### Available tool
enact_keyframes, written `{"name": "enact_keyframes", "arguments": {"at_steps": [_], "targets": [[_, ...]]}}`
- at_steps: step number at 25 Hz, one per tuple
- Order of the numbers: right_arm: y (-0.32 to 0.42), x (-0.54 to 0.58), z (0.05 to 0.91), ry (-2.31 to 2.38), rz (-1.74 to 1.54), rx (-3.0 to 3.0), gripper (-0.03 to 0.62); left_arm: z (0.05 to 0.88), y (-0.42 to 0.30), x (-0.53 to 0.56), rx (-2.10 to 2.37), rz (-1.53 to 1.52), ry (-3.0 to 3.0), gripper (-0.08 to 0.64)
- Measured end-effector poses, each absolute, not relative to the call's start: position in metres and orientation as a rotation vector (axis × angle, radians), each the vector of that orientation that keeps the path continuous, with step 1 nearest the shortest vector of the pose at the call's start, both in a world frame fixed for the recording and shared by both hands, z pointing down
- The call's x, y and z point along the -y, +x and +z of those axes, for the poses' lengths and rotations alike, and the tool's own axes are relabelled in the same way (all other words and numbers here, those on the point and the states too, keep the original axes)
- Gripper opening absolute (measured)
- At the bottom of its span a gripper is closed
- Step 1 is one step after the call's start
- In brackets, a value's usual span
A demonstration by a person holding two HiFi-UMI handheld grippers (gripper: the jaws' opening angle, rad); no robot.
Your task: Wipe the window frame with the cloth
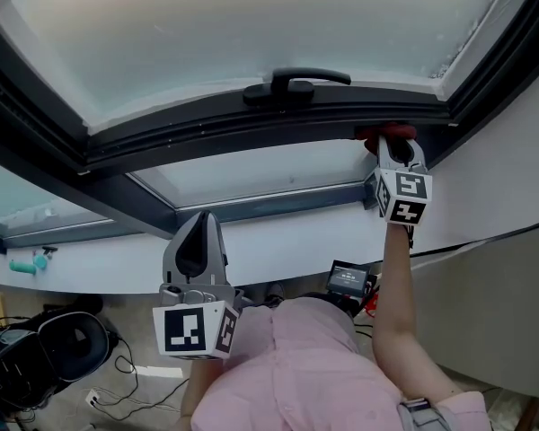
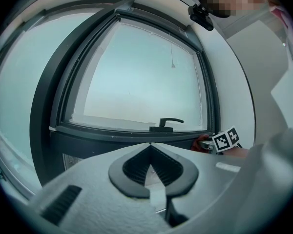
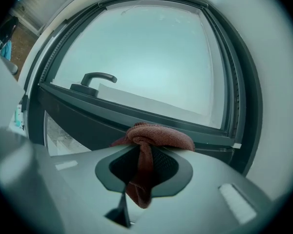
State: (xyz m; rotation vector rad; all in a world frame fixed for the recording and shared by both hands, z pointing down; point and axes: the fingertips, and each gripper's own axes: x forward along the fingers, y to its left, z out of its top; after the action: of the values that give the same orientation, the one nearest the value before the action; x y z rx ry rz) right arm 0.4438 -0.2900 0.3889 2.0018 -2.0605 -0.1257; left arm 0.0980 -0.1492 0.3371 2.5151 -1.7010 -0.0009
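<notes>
A dark grey window frame [image 1: 251, 128] with a black handle [image 1: 292, 83] spans the head view. My right gripper [image 1: 397, 142] is raised to the frame's lower rail near its right corner, shut on a reddish-brown cloth [image 3: 154, 135]. The cloth [image 1: 386, 134] bunches beyond the jaw tips and lies against the rail [image 3: 185, 133]. My left gripper [image 1: 196, 250] hangs lower, away from the frame, shut with nothing in it. In the left gripper view the handle [image 2: 166, 123] and the right gripper's marker cube [image 2: 226, 139] show beyond the closed jaws [image 2: 149, 145].
A white sill or wall band [image 1: 278, 241] runs below the frame. A second lower pane [image 1: 251, 173] sits under the rail. On the floor lie a dark headset-like device [image 1: 45, 353] and cables [image 1: 126, 393]. A small screen device [image 1: 349, 281] sits near the person's body.
</notes>
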Motion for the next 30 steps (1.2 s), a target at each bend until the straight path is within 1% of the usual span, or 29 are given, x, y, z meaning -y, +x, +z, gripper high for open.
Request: {"name": "enact_keyframes", "arguments": {"at_steps": [16, 30], "targets": [[0.463, 0.287, 0.389, 1.994, -0.156, 2.058, 0.071, 0.335, 0.090, 0.151, 1.731, 0.004, 2.498, -0.003], [0.497, 0.283, 0.387, 2.061, -0.153, 1.981, 0.071, 0.336, 0.087, 0.154, 1.728, 0.000, 2.493, -0.003]]}}
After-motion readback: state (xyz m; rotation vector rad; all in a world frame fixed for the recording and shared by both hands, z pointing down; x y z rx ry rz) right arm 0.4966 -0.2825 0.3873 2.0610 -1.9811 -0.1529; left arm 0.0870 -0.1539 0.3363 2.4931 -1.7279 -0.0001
